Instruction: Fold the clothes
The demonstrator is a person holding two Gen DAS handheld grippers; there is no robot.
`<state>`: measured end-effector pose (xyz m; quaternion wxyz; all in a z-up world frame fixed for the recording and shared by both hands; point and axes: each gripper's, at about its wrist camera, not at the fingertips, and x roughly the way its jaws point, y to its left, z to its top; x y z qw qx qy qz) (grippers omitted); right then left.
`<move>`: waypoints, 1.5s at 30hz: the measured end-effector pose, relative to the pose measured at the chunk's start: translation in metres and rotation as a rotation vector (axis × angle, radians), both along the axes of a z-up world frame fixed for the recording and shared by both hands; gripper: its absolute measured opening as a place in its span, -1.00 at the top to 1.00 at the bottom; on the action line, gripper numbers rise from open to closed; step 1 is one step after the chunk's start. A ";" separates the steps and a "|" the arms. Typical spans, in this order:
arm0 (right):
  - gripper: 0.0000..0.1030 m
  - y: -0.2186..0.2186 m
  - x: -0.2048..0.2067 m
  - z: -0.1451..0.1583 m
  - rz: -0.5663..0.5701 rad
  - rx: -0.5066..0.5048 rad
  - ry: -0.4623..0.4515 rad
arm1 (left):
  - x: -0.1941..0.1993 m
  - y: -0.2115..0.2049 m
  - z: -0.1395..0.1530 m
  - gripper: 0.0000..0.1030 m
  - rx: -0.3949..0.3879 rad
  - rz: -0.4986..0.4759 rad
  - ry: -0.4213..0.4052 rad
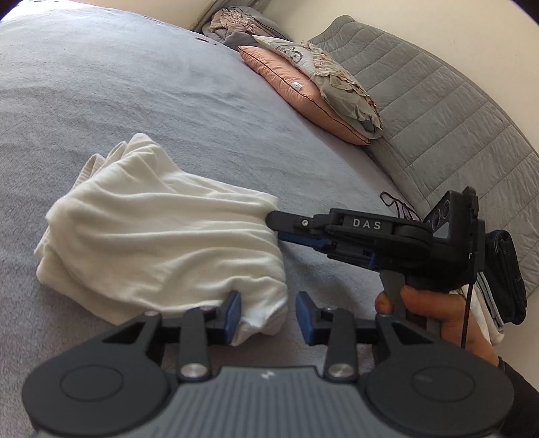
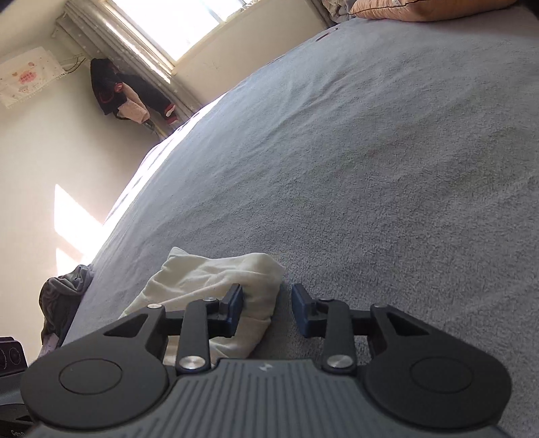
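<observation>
A cream white garment [image 1: 161,232] lies folded and rumpled on the grey bedspread [image 1: 134,101]. My left gripper [image 1: 267,318] is open, with the garment's near corner between its blue pads. My right gripper [image 1: 274,229] comes in from the right, its fingertips at the garment's right edge. In the right wrist view my right gripper [image 2: 266,308] is open, with a corner of the garment [image 2: 209,279] by its left pad [image 2: 235,308]. The bedspread [image 2: 370,168] stretches beyond.
A pink pillow [image 1: 296,91] and a patterned grey pillow [image 1: 340,81] lie by the quilted grey headboard [image 1: 438,111]. A stack of folded dark clothes [image 1: 505,276] sits at the right. Dark clothing [image 2: 128,91] hangs near the window [image 2: 175,23].
</observation>
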<state>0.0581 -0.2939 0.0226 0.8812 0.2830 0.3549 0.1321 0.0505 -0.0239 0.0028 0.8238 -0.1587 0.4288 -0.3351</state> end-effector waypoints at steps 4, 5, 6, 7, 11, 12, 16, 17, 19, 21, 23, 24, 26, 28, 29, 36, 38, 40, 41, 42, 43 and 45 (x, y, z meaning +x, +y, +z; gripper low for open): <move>0.89 0.010 0.001 0.012 0.001 -0.101 -0.082 | 0.002 -0.001 -0.006 0.63 0.055 0.011 0.018; 0.99 0.009 0.002 0.015 -0.009 -0.115 -0.101 | 0.003 -0.001 -0.006 0.64 0.057 0.007 0.023; 0.99 0.007 0.004 0.017 -0.014 -0.124 -0.110 | 0.004 -0.002 -0.007 0.64 0.056 0.005 0.027; 0.99 0.005 0.007 0.018 -0.018 -0.131 -0.119 | 0.004 -0.002 -0.008 0.64 0.055 0.004 0.027; 0.99 0.006 0.014 0.014 0.056 -0.126 -0.095 | 0.008 0.003 -0.010 0.64 0.022 0.011 0.052; 0.91 0.007 0.012 0.017 0.086 -0.154 -0.110 | 0.009 0.005 -0.011 0.64 0.011 0.014 0.061; 0.24 0.004 0.003 0.036 0.069 -0.229 -0.212 | 0.009 0.003 -0.010 0.64 0.020 0.010 0.051; 0.12 0.004 0.001 0.038 0.080 -0.232 -0.232 | 0.009 0.002 -0.009 0.64 0.023 0.009 0.048; 0.16 0.008 0.002 0.037 0.124 -0.258 -0.224 | 0.009 0.004 -0.009 0.64 0.018 0.013 0.055; 0.29 0.019 0.005 0.028 0.174 -0.289 -0.194 | 0.009 0.004 -0.008 0.64 0.019 0.017 0.058; 0.42 0.031 0.006 0.019 0.217 -0.350 -0.183 | 0.008 0.003 -0.009 0.64 0.028 0.019 0.052; 0.63 0.038 0.005 0.015 0.238 -0.390 -0.185 | 0.008 0.002 -0.008 0.64 0.032 0.020 0.050; 0.75 0.048 0.002 0.012 0.256 -0.454 -0.198 | 0.008 0.001 -0.008 0.64 0.040 0.020 0.046; 0.80 0.047 0.001 0.019 0.236 -0.456 -0.214 | 0.008 0.001 -0.009 0.64 0.045 0.017 0.050; 0.82 0.043 0.001 0.023 0.214 -0.447 -0.225 | 0.008 0.001 -0.010 0.64 0.046 0.014 0.054; 0.84 0.040 0.002 0.035 0.152 -0.443 -0.301 | 0.009 0.000 -0.009 0.67 0.070 -0.001 0.051; 0.84 0.044 0.004 0.039 0.156 -0.453 -0.327 | 0.010 0.001 -0.009 0.68 0.068 -0.003 0.056; 0.84 0.045 0.008 0.041 0.156 -0.459 -0.342 | 0.010 0.002 -0.010 0.69 0.067 -0.005 0.058; 0.84 0.045 0.010 0.040 0.156 -0.462 -0.340 | 0.011 0.002 -0.010 0.69 0.067 -0.006 0.059; 0.84 0.045 0.011 0.036 0.153 -0.472 -0.340 | 0.011 0.002 -0.010 0.69 0.068 -0.006 0.058; 0.84 0.045 0.012 0.032 0.146 -0.479 -0.339 | 0.011 0.002 -0.010 0.69 0.069 -0.007 0.057; 0.82 0.045 0.016 0.021 0.134 -0.466 -0.307 | 0.013 0.002 -0.009 0.69 0.067 -0.010 0.057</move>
